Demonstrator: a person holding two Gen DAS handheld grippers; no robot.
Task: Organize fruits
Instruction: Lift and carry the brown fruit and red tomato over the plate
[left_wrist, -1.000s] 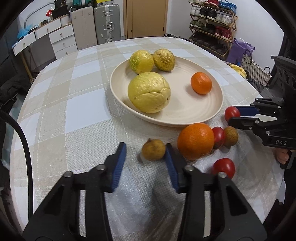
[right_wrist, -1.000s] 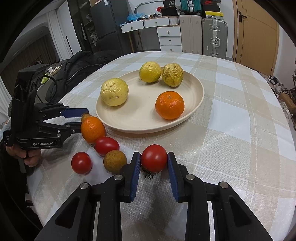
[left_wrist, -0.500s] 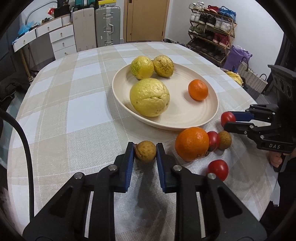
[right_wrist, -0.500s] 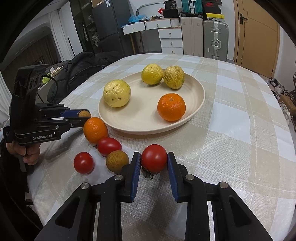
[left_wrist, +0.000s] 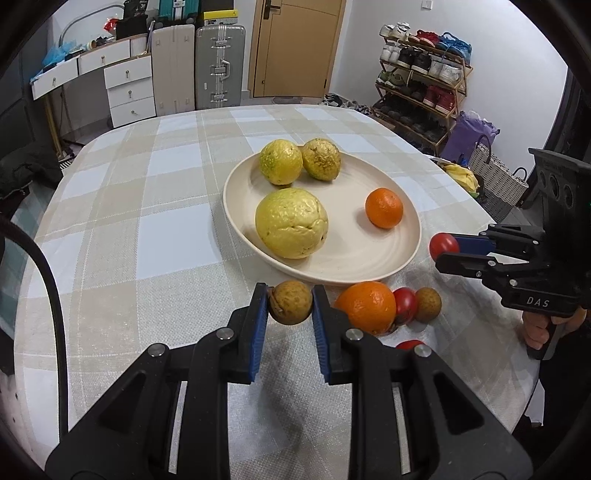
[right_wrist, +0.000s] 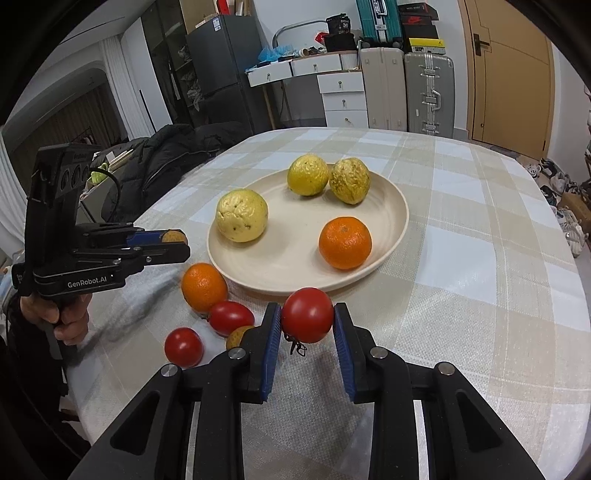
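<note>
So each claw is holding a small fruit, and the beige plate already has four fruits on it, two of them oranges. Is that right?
Not quite: the round beige plate holds four fruits, but only one is an orange; the other three are yellow. The right wrist view shows it. The second orange lies on the tablecloth. Each claw does hold a small fruit.

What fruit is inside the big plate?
On the plate lie three bumpy yellow fruits and one small orange. Nothing hides behind them in either view.
</note>
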